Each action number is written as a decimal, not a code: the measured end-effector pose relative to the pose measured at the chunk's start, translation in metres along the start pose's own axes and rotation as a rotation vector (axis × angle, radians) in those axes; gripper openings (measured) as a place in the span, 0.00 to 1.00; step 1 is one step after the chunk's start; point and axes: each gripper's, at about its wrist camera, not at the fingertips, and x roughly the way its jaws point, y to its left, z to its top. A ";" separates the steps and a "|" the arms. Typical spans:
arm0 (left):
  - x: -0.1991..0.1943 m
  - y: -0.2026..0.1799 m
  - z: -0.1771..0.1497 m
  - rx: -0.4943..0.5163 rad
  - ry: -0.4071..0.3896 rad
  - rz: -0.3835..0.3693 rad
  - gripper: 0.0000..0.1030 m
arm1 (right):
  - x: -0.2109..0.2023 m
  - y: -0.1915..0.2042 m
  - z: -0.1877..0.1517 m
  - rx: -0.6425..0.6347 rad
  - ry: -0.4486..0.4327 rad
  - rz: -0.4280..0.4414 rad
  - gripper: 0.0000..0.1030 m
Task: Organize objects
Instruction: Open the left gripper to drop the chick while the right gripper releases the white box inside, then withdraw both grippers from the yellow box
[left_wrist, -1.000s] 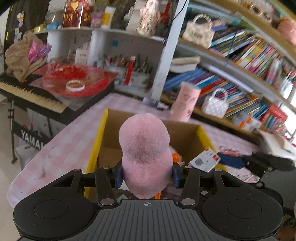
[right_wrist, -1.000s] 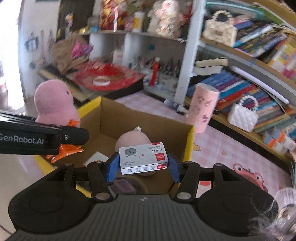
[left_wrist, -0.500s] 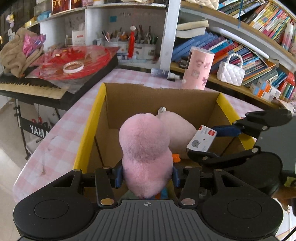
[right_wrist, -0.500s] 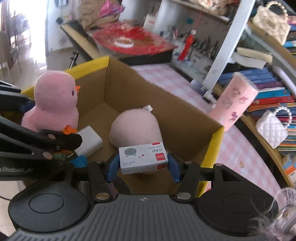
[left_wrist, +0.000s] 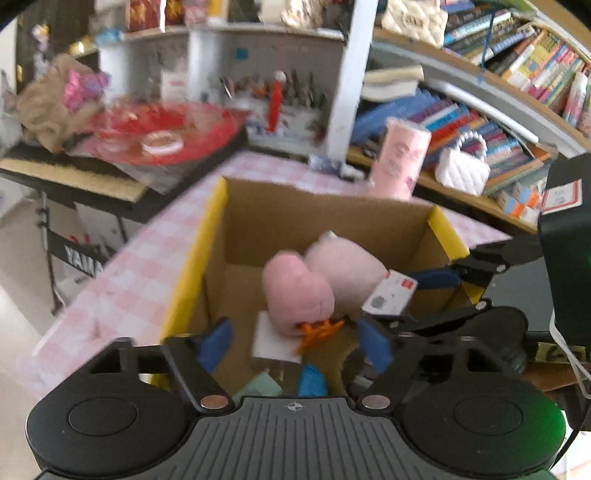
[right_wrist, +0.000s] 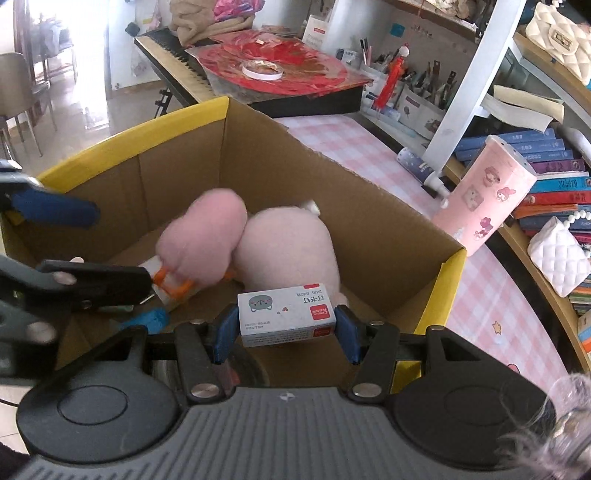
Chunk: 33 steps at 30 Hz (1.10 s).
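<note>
Left gripper (left_wrist: 293, 341) hangs spread wide, gripping nothing; the pink duck plush (left_wrist: 297, 301) lies ahead of it inside the cardboard box (left_wrist: 218, 206) (against a paler plush (right_wrist: 288, 247)). Right gripper (right_wrist: 286, 332) pinches the staple box (right_wrist: 286, 317) above the box.

matt brown cardboard box (right_wrist: 258, 162); fuzzy pink plush duck (right_wrist: 201, 236); smooth printed paper carton (right_wrist: 286, 314), probably thin card; glossy pink tumbler (right_wrist: 484, 199).
</note>
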 end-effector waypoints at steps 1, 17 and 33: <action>-0.005 0.001 -0.001 -0.003 -0.021 -0.014 0.83 | -0.001 0.000 0.000 -0.002 -0.011 0.008 0.52; -0.070 0.012 -0.018 -0.057 -0.249 -0.014 0.92 | -0.047 0.014 -0.007 0.101 -0.150 -0.068 0.60; -0.116 0.005 -0.073 0.000 -0.247 -0.010 0.98 | -0.162 0.078 -0.109 0.577 -0.213 -0.434 0.80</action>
